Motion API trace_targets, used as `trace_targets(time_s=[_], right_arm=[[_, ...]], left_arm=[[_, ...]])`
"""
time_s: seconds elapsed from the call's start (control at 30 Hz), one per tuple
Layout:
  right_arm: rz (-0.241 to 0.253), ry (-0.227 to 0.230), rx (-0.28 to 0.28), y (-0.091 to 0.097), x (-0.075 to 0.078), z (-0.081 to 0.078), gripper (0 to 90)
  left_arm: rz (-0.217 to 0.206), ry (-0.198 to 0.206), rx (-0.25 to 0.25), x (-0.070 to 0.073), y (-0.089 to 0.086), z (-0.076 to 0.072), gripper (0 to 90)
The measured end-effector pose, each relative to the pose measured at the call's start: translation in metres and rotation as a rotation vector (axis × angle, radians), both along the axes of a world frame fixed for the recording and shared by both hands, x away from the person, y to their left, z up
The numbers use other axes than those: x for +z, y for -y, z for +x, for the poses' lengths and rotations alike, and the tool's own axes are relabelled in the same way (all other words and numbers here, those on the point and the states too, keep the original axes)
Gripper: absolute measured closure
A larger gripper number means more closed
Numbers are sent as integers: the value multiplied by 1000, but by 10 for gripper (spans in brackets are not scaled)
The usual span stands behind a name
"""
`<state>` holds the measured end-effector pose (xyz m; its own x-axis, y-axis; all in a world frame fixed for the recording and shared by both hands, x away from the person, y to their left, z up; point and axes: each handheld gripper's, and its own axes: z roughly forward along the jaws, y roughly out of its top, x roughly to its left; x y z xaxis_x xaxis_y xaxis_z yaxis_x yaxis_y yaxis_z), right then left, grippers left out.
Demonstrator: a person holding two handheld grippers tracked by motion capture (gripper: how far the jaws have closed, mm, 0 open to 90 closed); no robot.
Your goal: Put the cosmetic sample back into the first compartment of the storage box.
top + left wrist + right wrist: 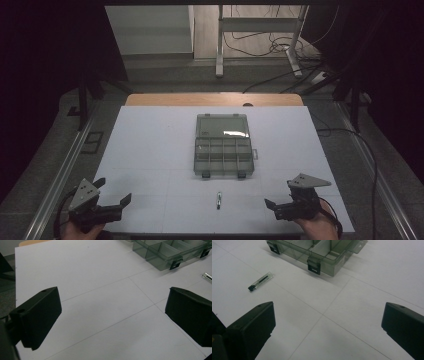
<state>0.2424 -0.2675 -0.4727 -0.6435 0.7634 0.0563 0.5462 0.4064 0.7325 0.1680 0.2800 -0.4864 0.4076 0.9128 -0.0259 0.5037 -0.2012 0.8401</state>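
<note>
Smoky clear-plastic compartment box (223, 150) lies open beyond a slim tube (218, 199); both hand-held grippers gape empty.

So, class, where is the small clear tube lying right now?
In the high view the tube lies on the white table, just in front of the open compartment box, midway between both grippers.

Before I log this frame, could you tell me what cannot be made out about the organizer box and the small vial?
- Organizer box contents: high view, too dim and small.
- Vial contents: right gripper view, too small.
- Vial in the left gripper view: cut off by the right edge.
</note>
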Motion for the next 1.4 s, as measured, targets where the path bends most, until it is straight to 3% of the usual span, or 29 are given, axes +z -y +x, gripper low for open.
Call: trace_targets(time_s=[0.57, 0.97, 1.4], right_arm=[[20, -21, 60, -20, 0, 6, 0], [13, -37, 116, -36, 0, 13, 0], [-3, -46, 139, -55, -2, 19, 0]], left_arm=[[1, -2, 2, 0, 0, 0, 11], [0, -2, 3, 0, 0, 0, 11], [0, -2, 3, 0, 0, 0, 11]])
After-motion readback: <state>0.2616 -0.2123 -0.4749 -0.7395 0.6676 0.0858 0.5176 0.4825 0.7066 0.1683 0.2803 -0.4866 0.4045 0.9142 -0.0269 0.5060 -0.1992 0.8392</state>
